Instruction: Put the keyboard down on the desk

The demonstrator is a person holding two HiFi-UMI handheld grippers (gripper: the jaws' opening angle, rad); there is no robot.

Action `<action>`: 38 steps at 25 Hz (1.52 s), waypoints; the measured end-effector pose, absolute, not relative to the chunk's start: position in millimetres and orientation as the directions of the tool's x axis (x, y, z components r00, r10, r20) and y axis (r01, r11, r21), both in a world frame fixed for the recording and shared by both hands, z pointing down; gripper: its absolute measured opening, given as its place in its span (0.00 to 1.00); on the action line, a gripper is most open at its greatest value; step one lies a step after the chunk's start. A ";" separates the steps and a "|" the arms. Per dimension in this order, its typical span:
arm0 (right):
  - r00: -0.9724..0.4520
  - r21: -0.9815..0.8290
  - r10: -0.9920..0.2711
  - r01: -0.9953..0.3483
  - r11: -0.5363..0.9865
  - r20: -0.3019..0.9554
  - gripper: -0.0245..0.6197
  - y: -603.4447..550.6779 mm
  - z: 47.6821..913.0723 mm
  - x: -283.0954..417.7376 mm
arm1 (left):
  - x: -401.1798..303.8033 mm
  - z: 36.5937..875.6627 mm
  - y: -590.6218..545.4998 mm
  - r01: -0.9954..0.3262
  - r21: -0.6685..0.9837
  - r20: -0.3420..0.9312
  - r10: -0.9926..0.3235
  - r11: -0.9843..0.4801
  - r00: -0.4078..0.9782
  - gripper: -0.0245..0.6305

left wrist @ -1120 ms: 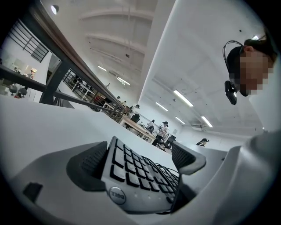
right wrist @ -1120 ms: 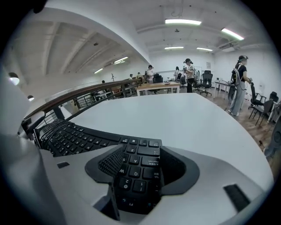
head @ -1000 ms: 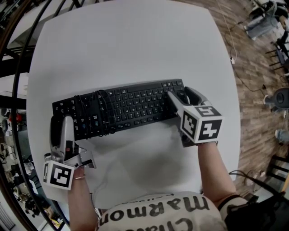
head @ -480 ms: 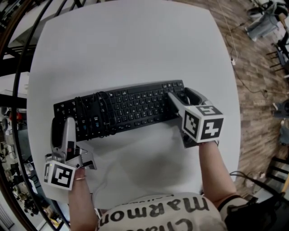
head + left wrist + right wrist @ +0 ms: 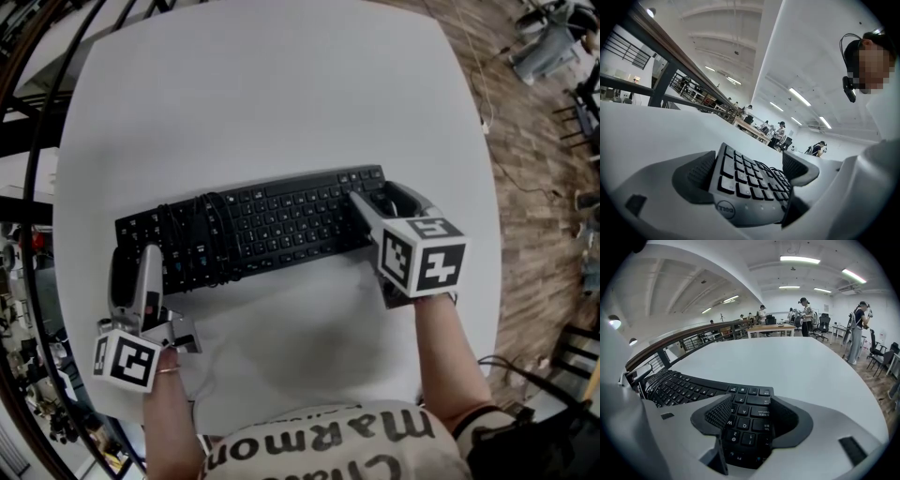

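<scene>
Gripping the keyboard [image 5: 262, 225] at both ends: left tool [image 5: 133, 262] clamped across one, right tool [image 5: 380, 199] across the other, low over the desk [image 5: 281, 94], contact unclear. Set-down step, seemingly. Next calls for lowering it flat, then parting both sets of jaws.

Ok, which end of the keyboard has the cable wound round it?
The end in the left gripper: the black cable is wound round the keyboard just beside those jaws. The end in the right gripper shows only bare keys.
</scene>
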State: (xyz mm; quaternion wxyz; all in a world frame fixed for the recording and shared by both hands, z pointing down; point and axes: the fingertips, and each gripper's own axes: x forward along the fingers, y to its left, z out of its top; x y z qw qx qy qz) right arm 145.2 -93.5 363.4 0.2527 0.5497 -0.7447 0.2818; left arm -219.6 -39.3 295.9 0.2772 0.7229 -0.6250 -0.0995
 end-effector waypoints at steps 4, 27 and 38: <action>-0.264 -0.134 -0.673 -0.962 0.240 0.691 0.47 -92.9 361.8 144.8 | -221.1 301.0 -38.4 -0.839 0.542 0.217 -0.956 -0.050 0.198 0.72; -0.197 0.125 -0.717 -0.921 0.369 0.668 0.23 -91.7 347.8 120.0 | -221.6 309.9 -41.6 -0.893 0.450 0.338 -0.926 0.000 0.170 0.65; -0.209 0.111 -0.710 -0.920 0.376 0.672 0.21 -91.2 349.1 119.1 | -222.2 318.7 -43.2 -0.925 0.377 0.411 -0.904 0.048 0.120 0.64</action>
